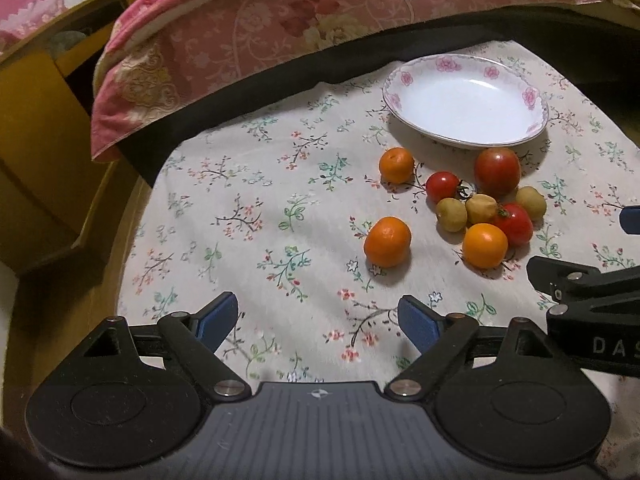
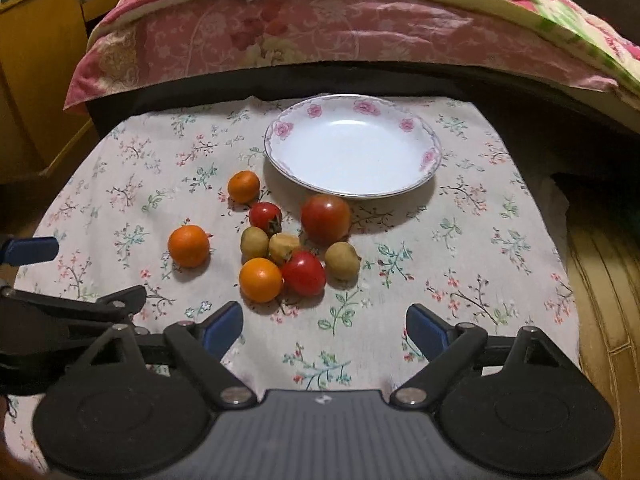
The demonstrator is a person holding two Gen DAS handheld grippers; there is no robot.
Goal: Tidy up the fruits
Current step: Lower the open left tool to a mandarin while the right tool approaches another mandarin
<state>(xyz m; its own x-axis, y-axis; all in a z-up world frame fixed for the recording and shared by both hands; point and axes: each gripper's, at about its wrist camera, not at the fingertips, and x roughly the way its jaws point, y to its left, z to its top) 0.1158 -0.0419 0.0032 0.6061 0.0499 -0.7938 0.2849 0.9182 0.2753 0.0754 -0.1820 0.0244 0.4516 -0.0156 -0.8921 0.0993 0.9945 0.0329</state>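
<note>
A white plate with pink flowers (image 2: 434, 152) (image 1: 538, 96) sits empty at the back of the flowered tablecloth (image 2: 480, 240). In front of it lie three oranges (image 2: 189, 245), three red tomatoes, the biggest (image 2: 325, 219) nearest the plate, and three small yellow-green fruits (image 2: 342, 261). The same group shows in the left wrist view, with one orange (image 1: 387, 241) nearest. My left gripper (image 1: 318, 322) is open and empty, short of that orange. My right gripper (image 2: 324, 326) is open and empty, just short of the nearest orange (image 2: 260, 279) and tomato (image 2: 304, 273).
A bed with a pink flowered quilt (image 2: 280, 28) runs along the far side of the table. A yellow wooden cabinet (image 1: 36, 152) stands at the left. Wooden floor (image 2: 604, 280) shows at the right. The right gripper's arm (image 1: 592, 300) shows at the left view's right edge.
</note>
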